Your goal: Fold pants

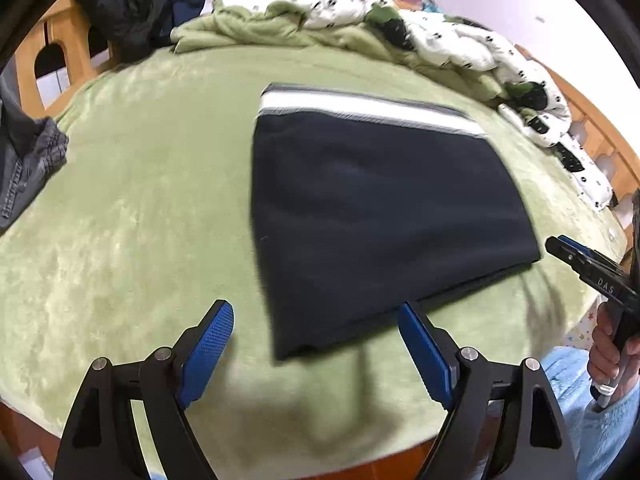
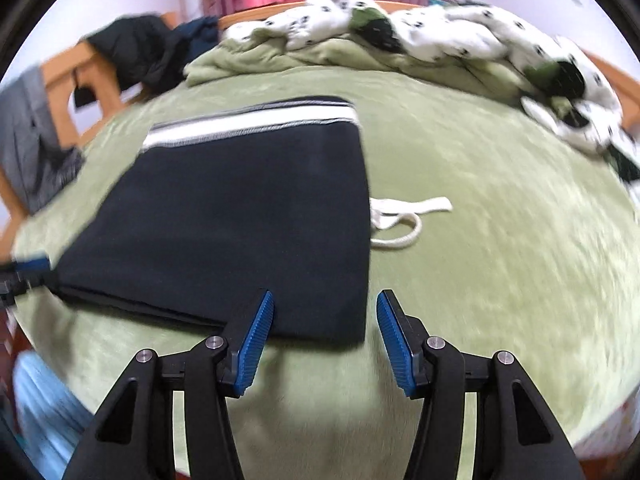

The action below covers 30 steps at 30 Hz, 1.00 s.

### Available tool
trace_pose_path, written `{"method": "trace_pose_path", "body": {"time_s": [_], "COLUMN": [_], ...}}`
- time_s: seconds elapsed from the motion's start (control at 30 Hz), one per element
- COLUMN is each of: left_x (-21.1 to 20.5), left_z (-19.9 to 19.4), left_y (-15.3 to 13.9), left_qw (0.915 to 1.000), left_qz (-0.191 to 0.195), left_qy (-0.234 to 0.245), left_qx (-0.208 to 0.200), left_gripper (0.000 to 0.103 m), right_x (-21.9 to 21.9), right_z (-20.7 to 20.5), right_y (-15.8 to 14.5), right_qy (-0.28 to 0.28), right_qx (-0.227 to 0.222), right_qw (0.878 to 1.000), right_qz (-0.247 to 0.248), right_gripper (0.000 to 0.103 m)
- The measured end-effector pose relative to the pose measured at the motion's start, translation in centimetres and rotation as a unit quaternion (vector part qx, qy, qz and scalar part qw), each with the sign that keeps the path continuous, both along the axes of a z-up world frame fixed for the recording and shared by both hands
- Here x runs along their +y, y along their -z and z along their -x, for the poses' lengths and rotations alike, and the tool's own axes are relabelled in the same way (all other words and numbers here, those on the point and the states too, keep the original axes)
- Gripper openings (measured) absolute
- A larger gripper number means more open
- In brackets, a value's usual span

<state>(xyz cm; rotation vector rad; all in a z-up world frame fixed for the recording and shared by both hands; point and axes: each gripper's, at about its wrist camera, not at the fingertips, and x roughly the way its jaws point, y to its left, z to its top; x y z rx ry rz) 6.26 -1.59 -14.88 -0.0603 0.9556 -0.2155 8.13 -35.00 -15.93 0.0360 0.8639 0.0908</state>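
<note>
The dark navy pants (image 1: 372,208) lie folded into a flat rectangle on the green blanket (image 1: 140,200), with a white and grey striped band along the far edge. They also show in the right wrist view (image 2: 236,224). My left gripper (image 1: 316,316) is open and empty, just above the near edge of the pants. My right gripper (image 2: 326,304) is open and empty, over the pants' near right corner. The right gripper also shows at the right edge of the left wrist view (image 1: 560,246). The left gripper's blue tip shows at the left edge of the right wrist view (image 2: 34,264).
A white drawstring cord (image 2: 400,220) lies on the blanket right of the pants. A crumpled white spotted duvet (image 1: 460,40) and green bedding are piled at the far side. Dark clothes (image 1: 120,12) hang on the wooden bed frame (image 1: 52,52). Grey clothing (image 1: 28,160) lies at the left.
</note>
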Motion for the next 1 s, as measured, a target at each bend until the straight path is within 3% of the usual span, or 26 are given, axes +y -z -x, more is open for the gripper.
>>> {"method": "trace_pose_path", "body": {"time_s": [0.23, 0.33, 0.43, 0.47, 0.53, 1.0], "left_x": [-3.1, -3.7, -4.0, -4.0, -4.1, -4.1], "left_z": [2.8, 3.9, 5.3, 5.8, 6.5, 10.1], "left_y": [-5.4, -7.0, -8.6, -9.0, -9.5, -11.8], "left_qw": [0.9983, 0.9969, 0.9949, 0.9941, 0.9935, 0.9911], "left_qz": [0.003, 0.003, -0.003, -0.006, -0.006, -0.003], "left_qy": [-0.016, -0.024, -0.031, -0.035, -0.039, -0.054], "left_qx": [-0.055, -0.075, -0.096, -0.102, -0.107, -0.122], "left_gripper": [0.084, 0.089, 0.093, 0.095, 0.095, 0.095], "right_x": [0.5, 1.3, 2.0, 2.2, 2.5, 4.0], "right_z": [2.5, 3.7, 5.3, 5.9, 7.2, 12.2], "right_y": [-6.0, -8.6, -10.7, -11.3, -12.4, -15.3], "right_qy": [0.036, 0.035, 0.044, 0.046, 0.049, 0.055], "right_qx": [-0.036, -0.047, -0.065, -0.074, -0.095, -0.12], "right_qw": [0.998, 0.997, 0.996, 0.996, 0.994, 0.991], "right_qz": [-0.04, -0.046, -0.031, -0.025, -0.012, 0.03], "right_gripper": [0.054, 0.055, 0.072, 0.083, 0.089, 0.095]}}
